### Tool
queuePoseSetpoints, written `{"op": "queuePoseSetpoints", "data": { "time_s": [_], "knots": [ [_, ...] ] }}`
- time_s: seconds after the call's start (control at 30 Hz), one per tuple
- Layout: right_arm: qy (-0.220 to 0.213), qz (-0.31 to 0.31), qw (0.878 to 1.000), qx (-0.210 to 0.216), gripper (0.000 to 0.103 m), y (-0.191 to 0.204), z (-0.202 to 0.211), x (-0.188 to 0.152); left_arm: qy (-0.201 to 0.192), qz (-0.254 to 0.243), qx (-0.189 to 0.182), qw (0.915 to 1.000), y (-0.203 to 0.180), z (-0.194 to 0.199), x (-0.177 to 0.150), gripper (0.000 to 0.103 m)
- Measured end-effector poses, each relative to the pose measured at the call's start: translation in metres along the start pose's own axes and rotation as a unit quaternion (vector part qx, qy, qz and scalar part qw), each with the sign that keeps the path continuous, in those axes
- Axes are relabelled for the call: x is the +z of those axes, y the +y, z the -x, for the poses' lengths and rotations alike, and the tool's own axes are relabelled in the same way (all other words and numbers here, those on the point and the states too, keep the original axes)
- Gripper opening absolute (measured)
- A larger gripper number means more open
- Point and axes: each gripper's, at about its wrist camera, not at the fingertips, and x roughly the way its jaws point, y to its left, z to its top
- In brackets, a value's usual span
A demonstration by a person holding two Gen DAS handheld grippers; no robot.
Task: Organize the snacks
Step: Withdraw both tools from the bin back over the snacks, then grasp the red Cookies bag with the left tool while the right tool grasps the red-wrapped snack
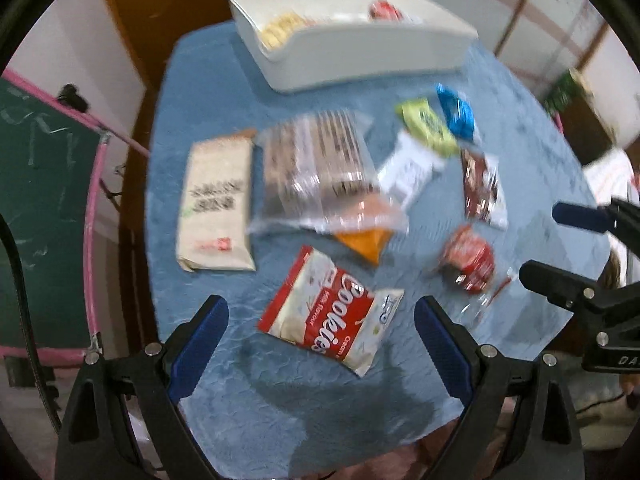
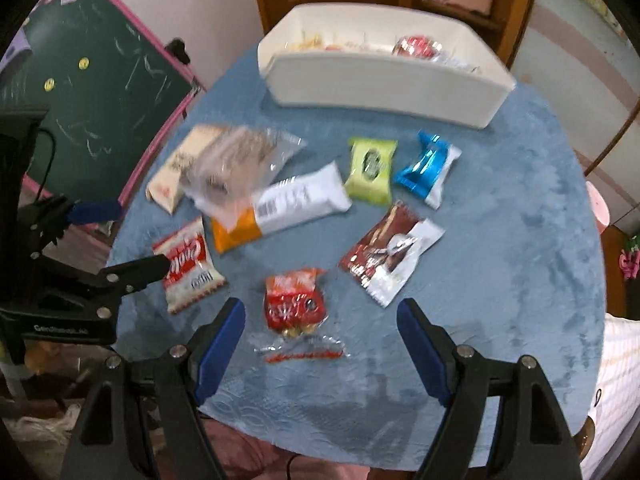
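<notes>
A round table under a blue cloth (image 2: pixel 500 264) fills the middle of both views; at its far edge, top centre of the frame, stands a long white tray (image 2: pixel 384 80) with a red-wrapped snack (image 2: pixel 416 46) at its right end and some pale, blurred snacks at its left. Off the table, a green chalkboard with a pink frame (image 2: pixel 100 80) takes the upper left of the right wrist view.

The left gripper (image 1: pixel 322 344) sits at the bottom of its own view, blue-padded fingers spread wide and empty, with the red and white Cookies packet (image 1: pixel 328 316) lying on the cloth between them; the right gripper (image 2: pixel 320 344) is likewise wide apart and holds nothing, the red clear-ended snack bag (image 2: pixel 296 308) lying on the cloth between its tips.

Left of centre lie a beige paper packet (image 1: pixel 216 204) and, just beside it, a clear plastic bag of brown biscuits (image 1: pixel 316 168); that bag overlaps the orange end of a long white and orange wrapper (image 2: pixel 288 208). Right of centre lies a brown and white chocolate-style packet (image 2: pixel 392 256); above it, near the tray, a light green packet (image 2: pixel 370 176) lies just beside a shiny blue and white packet (image 2: pixel 428 168).
</notes>
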Motion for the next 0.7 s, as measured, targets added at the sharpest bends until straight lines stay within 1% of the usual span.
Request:
{"op": "queuePoseSetpoints", "data": {
  "time_s": [0.13,0.3,0.37,0.5,0.6,0.7],
  "knots": [
    [0.013,0.006,1.0,0.0,0.076,0.004,-0.021,-0.006,0.025,-0.049,0.006,0.9985,-0.007,-0.026,-0.003,0.094],
    [0.028,0.002,1.0,0.005,0.073,0.003,-0.039,-0.008,0.045,-0.096,0.003,0.9944,-0.017,-0.042,-0.008,0.094],
    [0.036,-0.001,0.999,0.008,0.067,0.004,-0.046,-0.008,0.05,-0.105,0.008,0.9932,-0.019,-0.047,-0.01,0.094],
    [0.049,-0.001,0.999,0.02,0.063,0.007,-0.058,-0.011,0.066,-0.105,0.012,0.9922,-0.018,-0.061,-0.011,0.094],
    [0.053,0.005,0.998,0.025,0.057,0.011,-0.063,-0.011,0.072,-0.094,-0.001,0.993,-0.012,-0.066,-0.01,0.094],
    [0.053,0.006,0.998,0.026,0.057,0.013,-0.064,-0.012,0.075,-0.092,-0.007,0.993,-0.009,-0.067,-0.01,0.094]
  ]
}}
